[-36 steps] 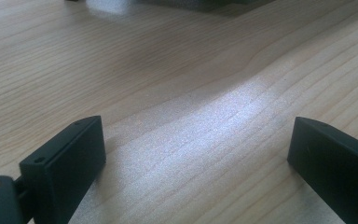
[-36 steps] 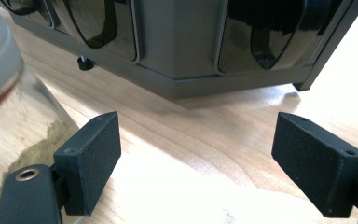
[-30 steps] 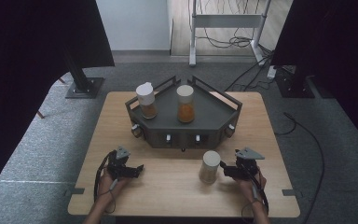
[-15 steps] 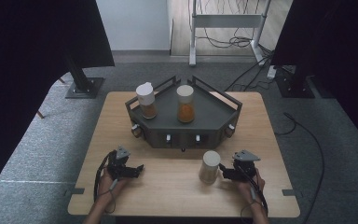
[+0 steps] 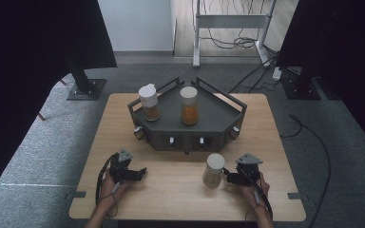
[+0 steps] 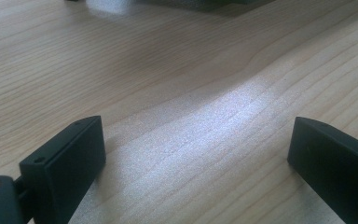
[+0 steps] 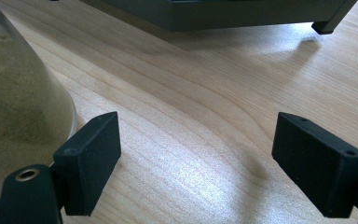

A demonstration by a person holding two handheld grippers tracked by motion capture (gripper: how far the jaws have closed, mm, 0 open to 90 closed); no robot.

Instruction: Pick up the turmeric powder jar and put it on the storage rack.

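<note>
My left tool (image 5: 140,172) rests low over the pale wooden table (image 5: 180,199), its black jaws spread wide with bare wood grain between them. My right tool (image 5: 226,176) sits at the same depth on the other side, jaws likewise parted and gripping nothing; in the right gripper view wood shows between them. Just beside the right tool, on its left, stands the clear jar of tan powder with a white cap (image 5: 213,169), upright on the table; in the right gripper view its curved glass wall (image 7: 18,112) lies outside the left jaw, very close to it. Farther off sits the dark grey angular metal tray (image 5: 218,116) with low rails, carrying a white-capped jar of brown spice (image 5: 149,102) and a taller white-capped jar of orange powder (image 5: 189,105), standing apart from each other.
</note>
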